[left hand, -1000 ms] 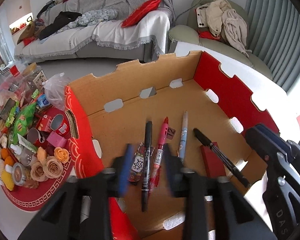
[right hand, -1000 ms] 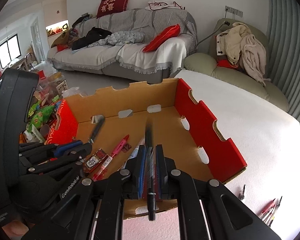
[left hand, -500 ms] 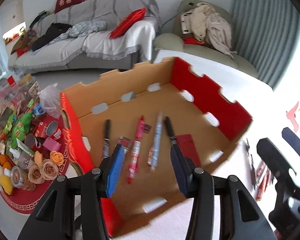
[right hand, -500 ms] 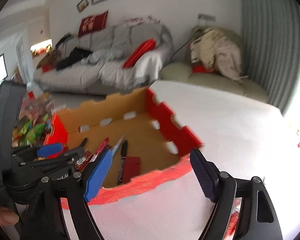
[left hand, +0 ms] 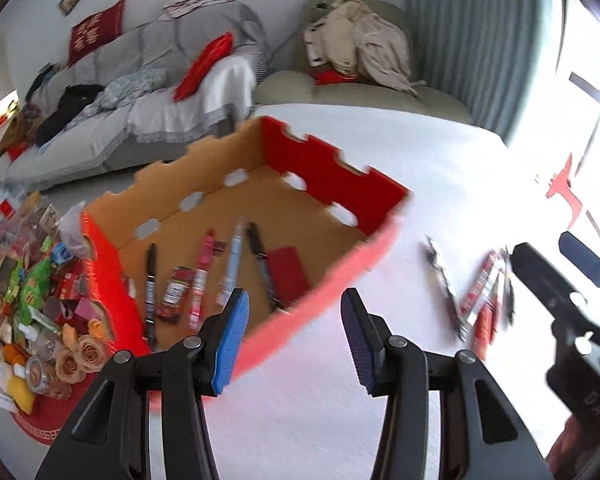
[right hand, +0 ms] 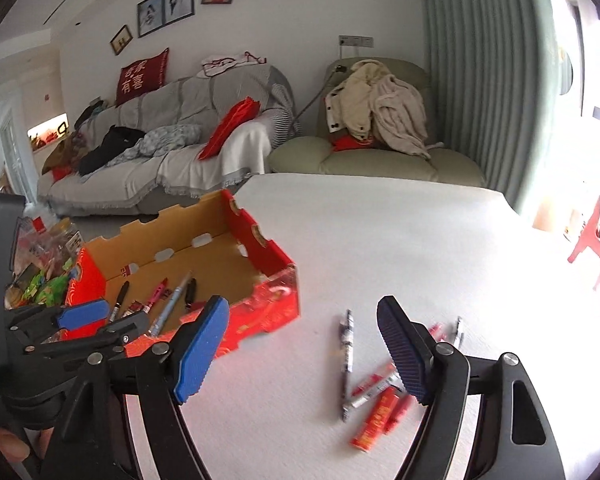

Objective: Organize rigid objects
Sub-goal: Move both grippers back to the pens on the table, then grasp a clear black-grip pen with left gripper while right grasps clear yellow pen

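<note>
White table (right hand: 380, 240) carries a cardboard box (right hand: 260, 312) and loose pens (right hand: 374, 394).

Left wrist view: looks down steeply over the near corner of the cardboard box (left hand: 332, 184), close above it, facing the sofa (left hand: 148, 92). Right wrist view: sits to the right of the box (right hand: 260, 312), a little farther back and tilted less steeply, facing the same sofa (right hand: 188, 136). Both views share the box, the white tabletop (right hand: 380, 240) right of it, the loose pens (right hand: 380, 396) there, and the armchair (left hand: 360, 88).
</note>
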Motion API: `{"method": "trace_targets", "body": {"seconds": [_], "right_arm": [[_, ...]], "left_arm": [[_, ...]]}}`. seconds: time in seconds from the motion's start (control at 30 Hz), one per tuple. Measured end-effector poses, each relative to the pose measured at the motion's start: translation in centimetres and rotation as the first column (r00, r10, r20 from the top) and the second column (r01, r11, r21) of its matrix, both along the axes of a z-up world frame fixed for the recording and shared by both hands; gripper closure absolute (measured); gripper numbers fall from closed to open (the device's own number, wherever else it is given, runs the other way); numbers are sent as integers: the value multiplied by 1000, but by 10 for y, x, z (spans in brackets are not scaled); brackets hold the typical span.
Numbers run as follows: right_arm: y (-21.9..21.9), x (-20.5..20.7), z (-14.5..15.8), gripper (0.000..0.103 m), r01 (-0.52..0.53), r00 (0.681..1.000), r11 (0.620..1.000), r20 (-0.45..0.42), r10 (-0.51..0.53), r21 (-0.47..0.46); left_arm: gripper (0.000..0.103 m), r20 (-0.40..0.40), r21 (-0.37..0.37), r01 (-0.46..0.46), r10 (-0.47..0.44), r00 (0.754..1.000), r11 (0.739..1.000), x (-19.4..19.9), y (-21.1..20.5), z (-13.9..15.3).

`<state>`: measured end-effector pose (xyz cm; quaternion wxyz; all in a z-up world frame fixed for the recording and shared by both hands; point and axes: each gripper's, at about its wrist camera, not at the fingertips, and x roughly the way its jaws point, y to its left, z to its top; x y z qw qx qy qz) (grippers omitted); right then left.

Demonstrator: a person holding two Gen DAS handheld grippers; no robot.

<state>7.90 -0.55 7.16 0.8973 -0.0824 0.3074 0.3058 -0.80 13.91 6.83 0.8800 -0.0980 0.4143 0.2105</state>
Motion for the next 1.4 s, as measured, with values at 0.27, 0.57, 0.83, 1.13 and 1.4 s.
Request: {"method": "trace_targets", "body": {"seconds": [0.27,0.57,0.83,1.13,1.4], "right_arm": [[-83,7,-51,40,156,983,987,-98,-158,-32],[-141,49,-84,50,290,933,954,-197,-301,-81],[-127,73,-99,50,256,935,959,-221,-278,-122],[-99,96,-124,53,246,928,945,-229,-295,-217],[-96,103,-122,92,229,930,946,-237,-282,-229]], "left_arm": [[51,-78,-3,225,-224,971,974,22,-79,-40],[51,-115,-114,186,-199,973,976,96,-87,-74],[51,-135,-160,144,-166,977,977,132,-88,-95],[55,-163,-111,186,-202,966,976,153,-99,-100],[93,-147,-119,208,-224,963,971,148,-91,-102]]}}
